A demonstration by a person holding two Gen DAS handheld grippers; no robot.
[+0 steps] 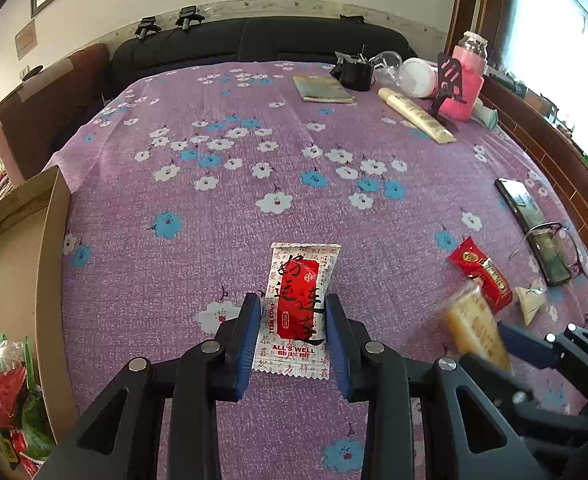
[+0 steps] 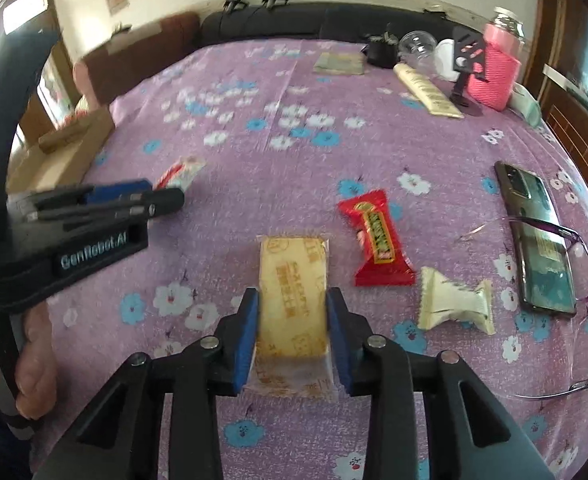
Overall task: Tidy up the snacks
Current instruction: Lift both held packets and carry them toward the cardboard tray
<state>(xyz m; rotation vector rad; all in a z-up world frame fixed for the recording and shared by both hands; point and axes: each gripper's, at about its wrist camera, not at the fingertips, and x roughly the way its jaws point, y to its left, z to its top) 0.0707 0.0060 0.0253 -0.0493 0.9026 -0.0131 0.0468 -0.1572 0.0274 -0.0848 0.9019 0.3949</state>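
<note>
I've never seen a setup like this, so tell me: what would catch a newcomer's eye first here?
Each blue-padded gripper clamps a snack over a purple flowered tablecloth: the left gripper grips a white-and-red packet, and the right gripper grips a yellow cake bar. Beside the bar lie a red candy wrapper and a cream packet, with a phone and glasses at right.

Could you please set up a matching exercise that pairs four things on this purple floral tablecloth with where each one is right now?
Things:
1. white-and-red snack packet
2. yellow cake packet
3. red candy packet
4. phone

Places:
A. flat on the cloth, under the glasses
B. between the right gripper's fingers
C. loose on the cloth beside the cream packet
D. between the left gripper's fingers

Pairs: 1-D, 2-B, 3-C, 4-A
</note>
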